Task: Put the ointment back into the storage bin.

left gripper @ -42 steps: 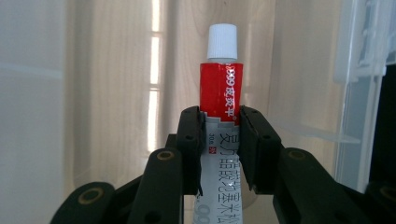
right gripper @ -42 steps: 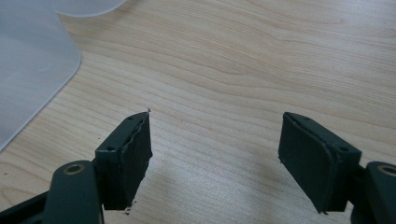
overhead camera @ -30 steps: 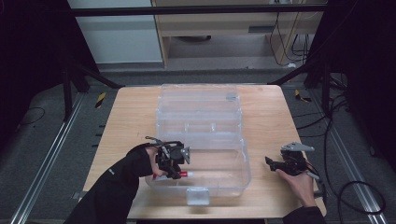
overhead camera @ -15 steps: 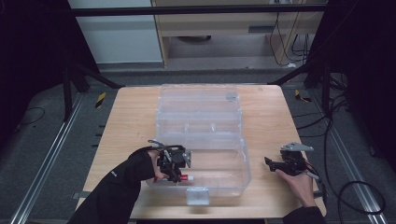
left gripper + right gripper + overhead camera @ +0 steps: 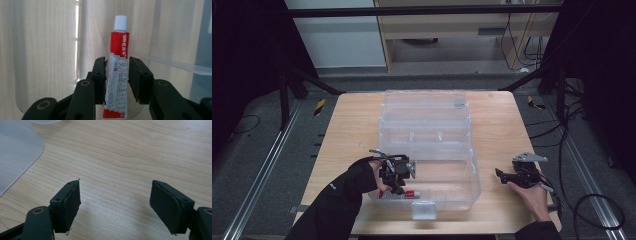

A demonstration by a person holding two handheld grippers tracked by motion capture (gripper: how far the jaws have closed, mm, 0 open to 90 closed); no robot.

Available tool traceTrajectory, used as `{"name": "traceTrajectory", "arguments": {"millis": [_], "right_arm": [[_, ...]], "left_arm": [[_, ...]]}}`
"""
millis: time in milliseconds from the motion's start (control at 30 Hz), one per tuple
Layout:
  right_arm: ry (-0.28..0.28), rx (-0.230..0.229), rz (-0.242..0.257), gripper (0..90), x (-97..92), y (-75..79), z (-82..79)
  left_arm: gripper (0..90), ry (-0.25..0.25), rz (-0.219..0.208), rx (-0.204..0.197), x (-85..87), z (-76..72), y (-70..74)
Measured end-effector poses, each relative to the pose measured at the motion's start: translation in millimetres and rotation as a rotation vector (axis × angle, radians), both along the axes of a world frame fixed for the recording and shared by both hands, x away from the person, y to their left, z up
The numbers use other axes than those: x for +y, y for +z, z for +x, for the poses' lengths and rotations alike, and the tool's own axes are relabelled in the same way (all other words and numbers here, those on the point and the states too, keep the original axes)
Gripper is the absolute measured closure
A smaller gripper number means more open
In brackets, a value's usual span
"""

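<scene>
One soft red-and-white ointment tube (image 5: 118,70), white cap at twelve o'clock, is lying lengthwise between the jaws of the left gripper (image 5: 117,80), which have just been opening, and is resting on the floor of the clear plastic box (image 5: 472,192). The pads are standing slightly off its sides, no longer pinching. At three o'clock, well apart, the right gripper (image 5: 115,205) is sitting wide open over the wooden table (image 5: 140,157), holding nothing.

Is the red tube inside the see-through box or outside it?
Inside. The red tube lies on the floor of the clear box, within its walls.
</scene>
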State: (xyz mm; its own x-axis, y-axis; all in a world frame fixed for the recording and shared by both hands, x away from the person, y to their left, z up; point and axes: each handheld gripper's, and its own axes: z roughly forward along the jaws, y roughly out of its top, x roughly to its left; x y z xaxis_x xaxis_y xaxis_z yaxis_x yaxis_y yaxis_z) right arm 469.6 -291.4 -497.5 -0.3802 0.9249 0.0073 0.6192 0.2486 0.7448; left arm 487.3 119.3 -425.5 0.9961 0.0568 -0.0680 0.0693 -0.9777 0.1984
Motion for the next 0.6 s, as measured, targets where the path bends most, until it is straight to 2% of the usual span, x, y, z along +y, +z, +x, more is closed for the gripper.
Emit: {"name": "traceTrajectory", "arguments": {"millis": [33, 100, 133, 167, 267, 333, 433, 500, 533, 567, 600], "right_arm": [[0.000, 0.000, 0.000, 24.7, 0.0, 0.0, 0.0], [-0.003, 0.003, 0.003, 24.7, -0.2, 0.1, -0.1], [0.001, 0.000, 0.004, 24.7, -0.9, 0.1, 0.2], [0.001, 0.000, 0.004, 24.7, -0.9, 0.1, 0.2], [-0.004, 0.001, 0.004, 24.7, -1.4, 0.5, -0.5], [-0.005, 0.001, 0.007, 24.7, -1.5, 0.7, -0.5], [-0.012, 0.009, 0.023, 24.4, -1.0, 1.1, -1.2], [-0.013, 0.009, 0.026, 24.3, -1.0, 1.2, -1.4], [-0.011, 0.004, 0.018, 24.3, -1.3, 0.7, -1.2], [-0.009, 0.006, 0.020, 24.3, -1.4, 0.8, -1.4], [-0.010, 0.012, 0.027, 24.4, -1.1, 1.1, -1.7]], "left_arm": [[65.7, 0.000, 0.000, 0.000, 0.0, 0.0, 0.0], [64.6, 0.017, -0.026, -0.002, 3.2, -0.6, 5.0], [61.2, 0.051, -0.056, -0.005, 7.3, -1.1, 11.9], [59.8, 0.051, -0.056, -0.005, 7.3, -1.1, 11.9], [56.7, 0.030, -0.109, -0.043, 14.1, 3.7, 24.1], [56.0, 0.085, -0.159, -0.048, 20.0, 1.2, 31.5], [50.1, 0.120, -0.205, -0.094, 26.5, -1.1, 39.5], [48.6, 0.170, -0.257, -0.113, 31.2, -2.7, 44.0], [45.2, 0.220, -0.315, -0.115, 36.9, -3.9, 47.9], [45.4, 0.220, -0.315, -0.115, 36.9, -3.9, 47.9], [45.4, 0.274, -0.363, -0.143, 42.6, -5.8, 51.8]]}}
